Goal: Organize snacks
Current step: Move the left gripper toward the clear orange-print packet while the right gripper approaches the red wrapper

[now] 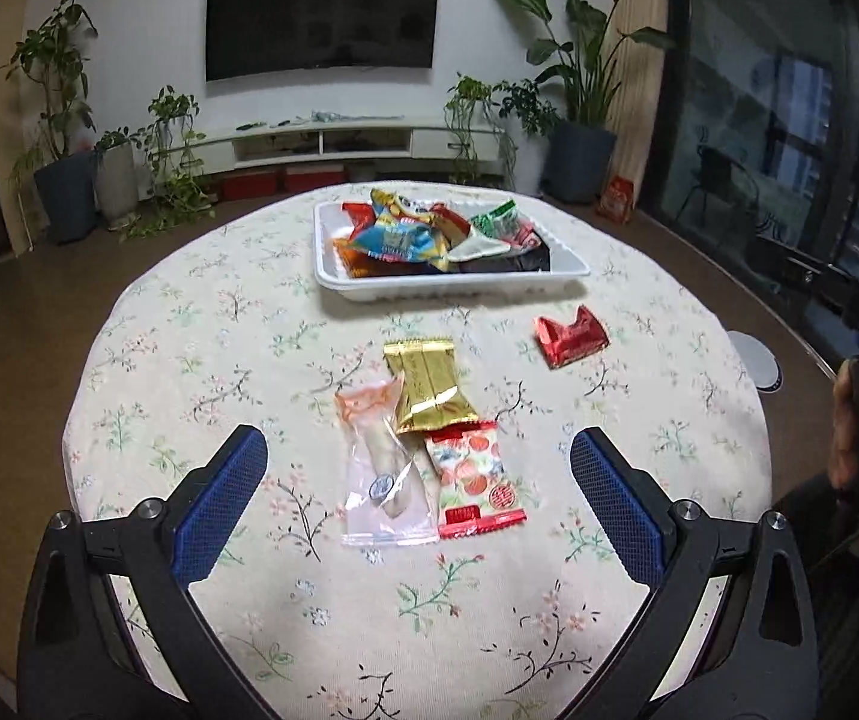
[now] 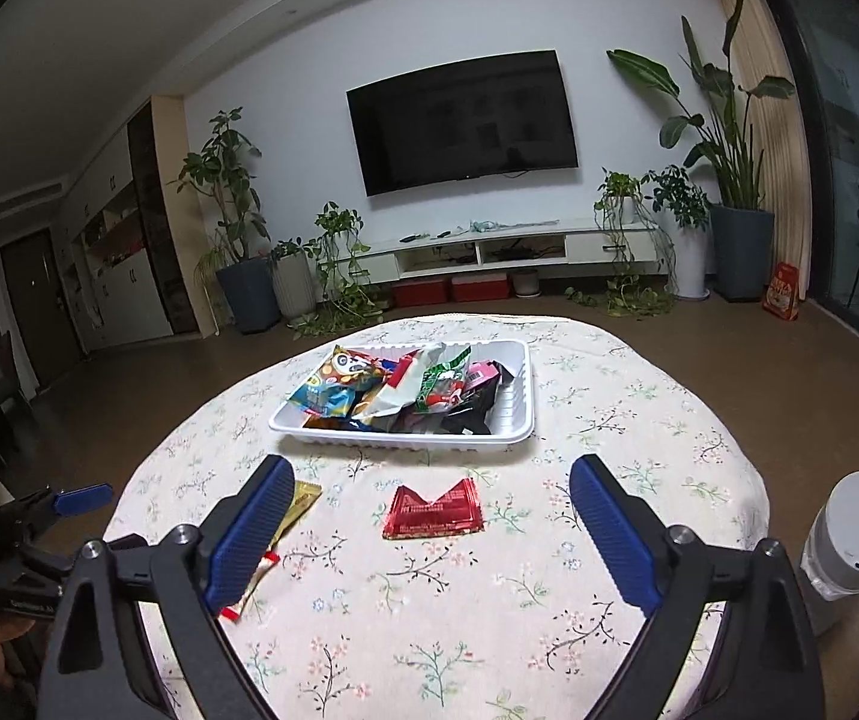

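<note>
A white tray (image 1: 333, 279) holding several snack packets stands at the far side of the round table; it also shows in the right wrist view (image 2: 516, 420). In front of it lie a gold packet (image 1: 429, 384), a clear-wrapped roll (image 1: 384, 468), a red-and-white patterned packet (image 1: 471, 483) and a red foil packet (image 1: 570, 336). My left gripper (image 1: 417, 456) is open and empty, its fingers either side of the three near packets. My right gripper (image 2: 429, 486) is open and empty, just short of the red foil packet (image 2: 434, 510). The gold packet (image 2: 297, 507) peeks from behind its left finger.
The table carries a floral cloth (image 1: 249, 324). A white cylindrical device (image 2: 855, 534) stands past the table's right edge. The left gripper's blue fingertip (image 2: 84, 498) shows at the left of the right wrist view. A TV, cabinet and potted plants line the far wall.
</note>
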A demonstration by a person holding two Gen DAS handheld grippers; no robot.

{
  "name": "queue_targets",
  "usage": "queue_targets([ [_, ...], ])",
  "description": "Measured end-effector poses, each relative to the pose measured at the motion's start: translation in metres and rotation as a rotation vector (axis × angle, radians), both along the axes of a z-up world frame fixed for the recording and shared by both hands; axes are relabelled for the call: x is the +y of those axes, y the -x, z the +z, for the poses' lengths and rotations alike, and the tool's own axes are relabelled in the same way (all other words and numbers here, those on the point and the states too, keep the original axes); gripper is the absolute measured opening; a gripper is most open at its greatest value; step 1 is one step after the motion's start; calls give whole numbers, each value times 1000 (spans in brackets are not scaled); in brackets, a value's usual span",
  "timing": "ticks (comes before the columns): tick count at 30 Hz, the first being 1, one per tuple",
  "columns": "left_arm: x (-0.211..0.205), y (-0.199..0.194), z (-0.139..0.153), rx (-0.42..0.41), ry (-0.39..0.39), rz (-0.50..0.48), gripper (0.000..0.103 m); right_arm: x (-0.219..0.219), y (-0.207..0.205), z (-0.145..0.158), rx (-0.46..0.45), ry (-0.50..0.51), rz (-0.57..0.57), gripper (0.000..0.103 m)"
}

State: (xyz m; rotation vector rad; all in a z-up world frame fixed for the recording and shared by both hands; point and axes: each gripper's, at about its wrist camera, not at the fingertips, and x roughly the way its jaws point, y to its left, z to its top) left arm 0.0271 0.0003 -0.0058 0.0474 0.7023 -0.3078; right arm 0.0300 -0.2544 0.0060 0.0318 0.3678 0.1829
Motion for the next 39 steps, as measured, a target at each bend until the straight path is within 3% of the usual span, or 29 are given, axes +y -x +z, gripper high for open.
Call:
queue_targets([
  [8,18,-27,-20,125,34,56,103,2,-3,-7,33,13,-4,95],
  [17,24,-59,-15,223,15,49,102,21,-19,-25,143,147,-4,95],
  [24,13,-71,-19,235,-80,7,102,20,-24,-29,203,52,61,95],
  [28,20,-73,-29,247,-23,-5,102,23,-24,-15,134,12,110,95],
  [34,23,-92,-45,299,-22,-2,99,28,-65,8,33,111,115,96],
  [37,20,-91,-49,312,-32,-17,94,16,-82,2,133,57,62,92],
  [39,21,-92,-53,323,-24,-19,90,18,-74,-6,165,77,58,92],
])
